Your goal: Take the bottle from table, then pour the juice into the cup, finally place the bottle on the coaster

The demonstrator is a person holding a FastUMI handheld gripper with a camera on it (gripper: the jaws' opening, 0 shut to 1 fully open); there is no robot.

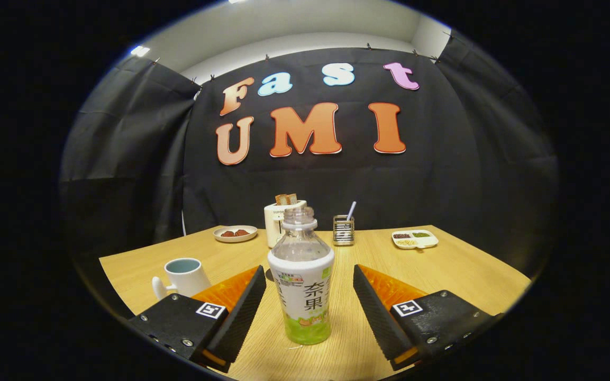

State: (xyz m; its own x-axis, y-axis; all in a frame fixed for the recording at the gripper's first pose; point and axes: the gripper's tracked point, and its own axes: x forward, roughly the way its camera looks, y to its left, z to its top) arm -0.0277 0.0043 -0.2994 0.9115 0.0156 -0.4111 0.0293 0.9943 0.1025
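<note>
White mug [185, 275] at near left, just beyond the left finger. Juice bottle [301, 280] upright on the wooden table [458, 275], uncapped, between the fingers, touching neither. Gripper [309, 296] spread wide. Toaster [283, 222] far behind the bottle; utensil rack [343, 229] and divided dish [415, 238] to the far right.

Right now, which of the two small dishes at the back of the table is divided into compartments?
The white dish beyond the right finger of the open claw, past the bottle. It is oblong and sectioned; the round plate beside the toaster is undivided.
</note>
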